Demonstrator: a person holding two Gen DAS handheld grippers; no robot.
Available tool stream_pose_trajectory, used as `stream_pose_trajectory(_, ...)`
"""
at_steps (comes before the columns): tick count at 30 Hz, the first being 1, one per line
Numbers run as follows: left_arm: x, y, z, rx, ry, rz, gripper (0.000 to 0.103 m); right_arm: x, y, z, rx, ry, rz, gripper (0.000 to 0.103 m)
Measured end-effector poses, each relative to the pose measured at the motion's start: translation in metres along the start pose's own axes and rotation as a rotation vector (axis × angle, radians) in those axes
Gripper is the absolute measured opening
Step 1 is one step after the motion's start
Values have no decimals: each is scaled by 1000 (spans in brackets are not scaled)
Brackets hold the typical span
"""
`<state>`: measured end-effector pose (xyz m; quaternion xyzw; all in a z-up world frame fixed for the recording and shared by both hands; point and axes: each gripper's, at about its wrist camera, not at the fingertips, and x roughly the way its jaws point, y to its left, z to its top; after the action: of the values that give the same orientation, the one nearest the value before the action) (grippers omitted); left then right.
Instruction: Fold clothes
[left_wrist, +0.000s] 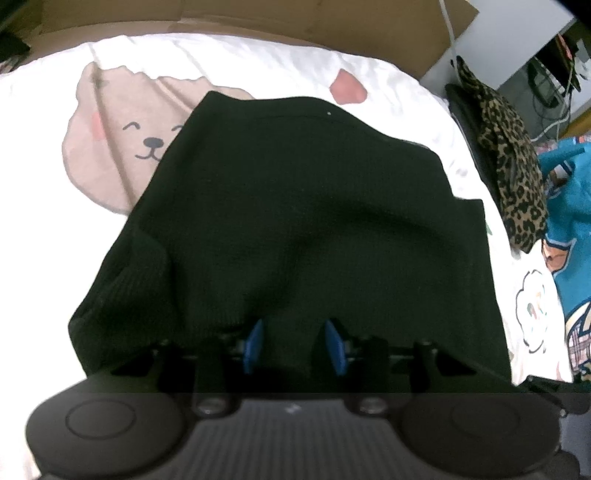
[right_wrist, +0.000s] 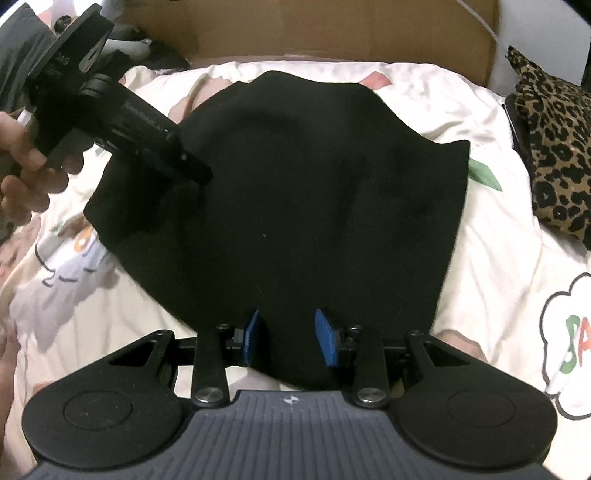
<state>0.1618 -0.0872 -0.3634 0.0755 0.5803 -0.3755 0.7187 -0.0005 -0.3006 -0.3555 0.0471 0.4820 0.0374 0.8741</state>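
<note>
A black ribbed knit garment (left_wrist: 295, 203) (right_wrist: 314, 184) lies spread on the bed, slightly humped in the middle. In the left wrist view my left gripper (left_wrist: 295, 343) is at the garment's near edge, its blue pads (left_wrist: 255, 343) closed on a thick bunch of the knit. The right wrist view shows my right gripper (right_wrist: 289, 336) gripping another part of the near edge, with black fabric filling the gap between its pads (right_wrist: 325, 338). The left gripper (right_wrist: 195, 171) also appears there at upper left, held by a hand (right_wrist: 22, 158), its tip on the garment's left side.
The bed has a white sheet (left_wrist: 258, 62) (right_wrist: 498, 258) printed with cartoon animals. A leopard-print cloth (left_wrist: 513, 158) (right_wrist: 554, 147) lies at the right edge, next to a blue printed fabric (left_wrist: 569, 206). Brown cardboard (left_wrist: 258, 14) (right_wrist: 332, 26) stands behind the bed.
</note>
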Motion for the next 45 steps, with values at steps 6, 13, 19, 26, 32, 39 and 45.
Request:
stream_pose_trajectory(6,1,2,1,-3,1,-4,41,-7,-16,-12,38,15,-30,40)
stream_pose_trajectory(13,-7,-3,-3,13,-34,40,33,-7,-25,-22,85,22,-57,40)
stream_pose_trajectory(19,-42,-11,-19,92,-114,113,51,-8,-22,-25,75,7,-71,40)
stream_pose_trajectory(26,-52,-34,-43,121,-83,2,51,-8,-22,-26,89,2,-70,40)
stream_pose_trajectory(32,-37,-67,-63,228,-29,-50,51,-7,-21,-26,93,1,-74,40)
stream_pose_trajectory(39,-18,-68,-82,278,4,-1,51,-7,-22,-26,95,1,-71,40)
stream_pose_trajectory(45,-16,-47,-84,271,0,66,50,-6,-24,-25,99,3,-66,40)
